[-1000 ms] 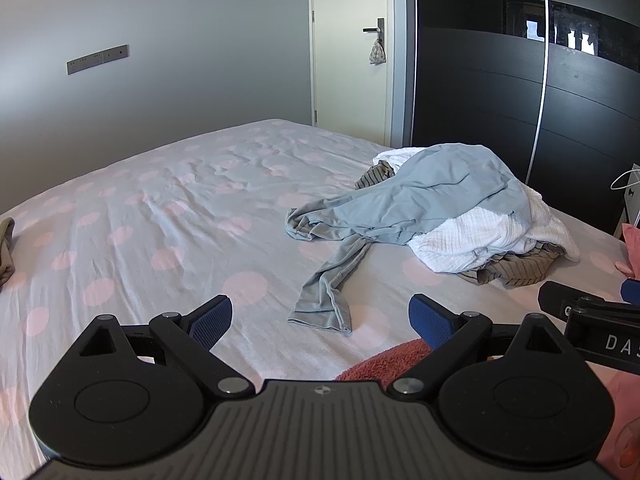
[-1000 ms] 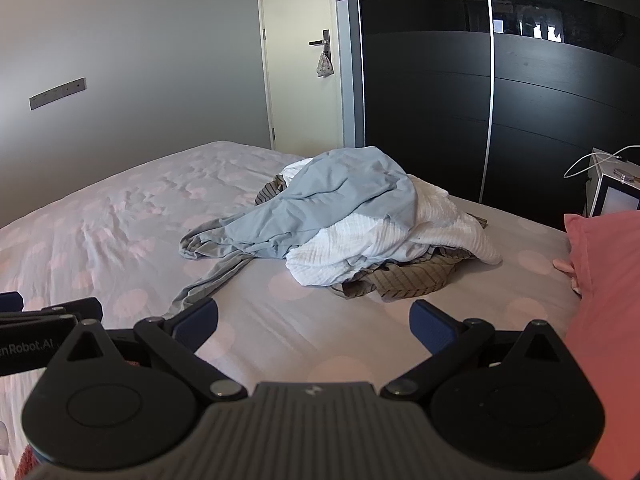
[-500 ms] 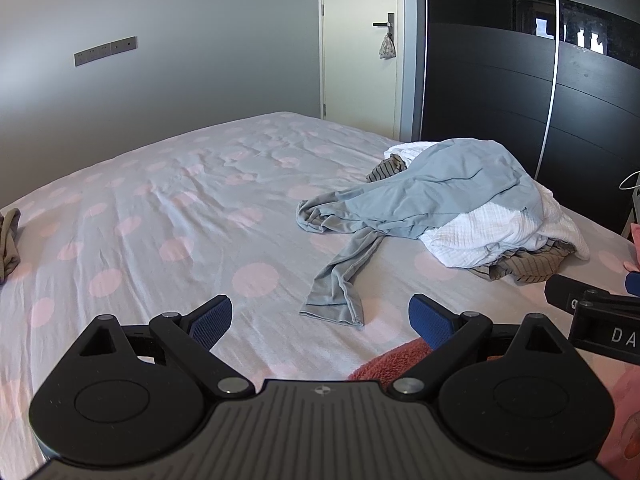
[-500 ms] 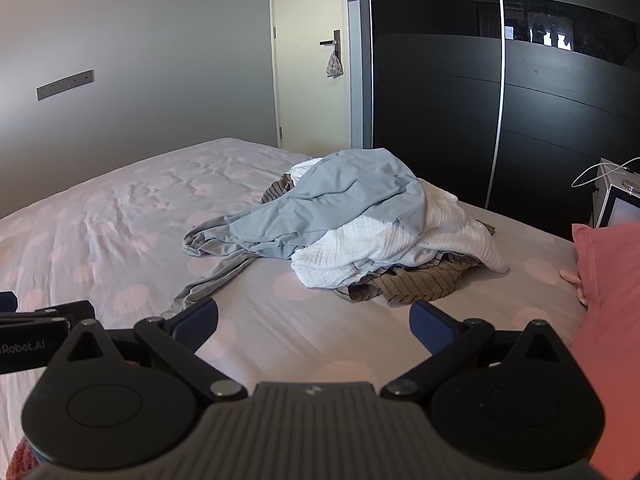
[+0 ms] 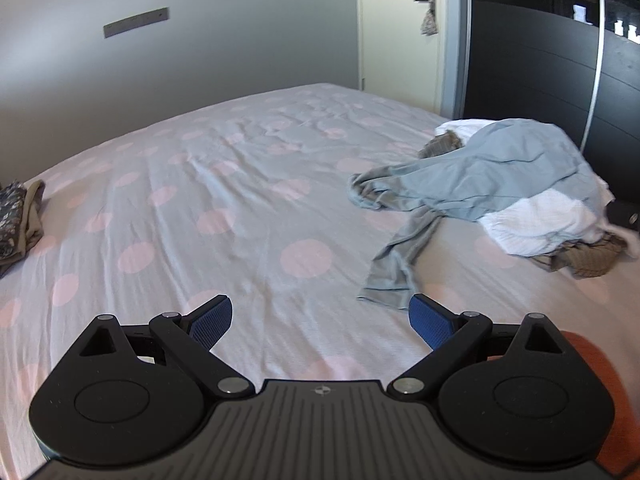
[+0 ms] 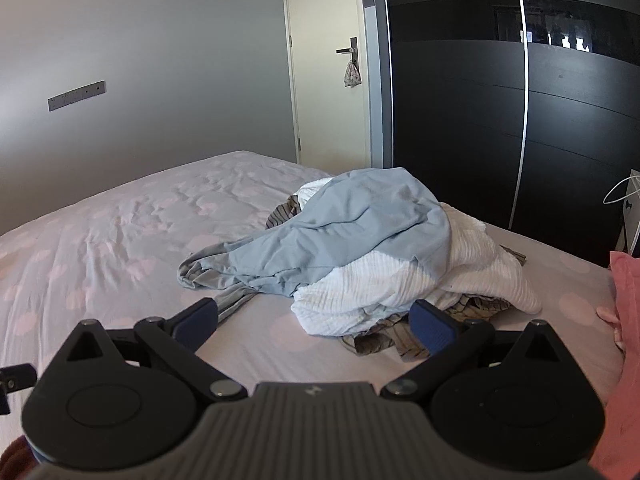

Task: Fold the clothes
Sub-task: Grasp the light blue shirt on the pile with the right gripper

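The left gripper (image 5: pixel 320 320) is spread wide and holds nothing, hovering over the bed (image 5: pixel 208 200). Ahead of it and to its right lies the pile of clothes (image 5: pixel 520 196): a blue garment (image 5: pixel 500 172) draped on top, a white one (image 5: pixel 536 224) under it, and a striped brown piece (image 5: pixel 588 256) at the bottom edge. One blue leg or sleeve (image 5: pixel 396 268) trails out of the pile toward the gripper and ends just ahead of its right fingertip, not touching it. Far off to the left of this gripper, at the bed's edge, sits a small folded stack (image 5: pixel 18 220).

The right gripper (image 6: pixel 314 316) is also wide apart and empty. The pile (image 6: pixel 380 256) lies straight ahead of it, close; its right fingertip overlaps the striped piece (image 6: pixel 380 340) in this view, though I cannot tell whether they touch. Its left fingertip stands near the trailing blue end (image 6: pixel 232 302). To the right of this gripper a pink fabric (image 6: pixel 628 300) shows at the frame edge.
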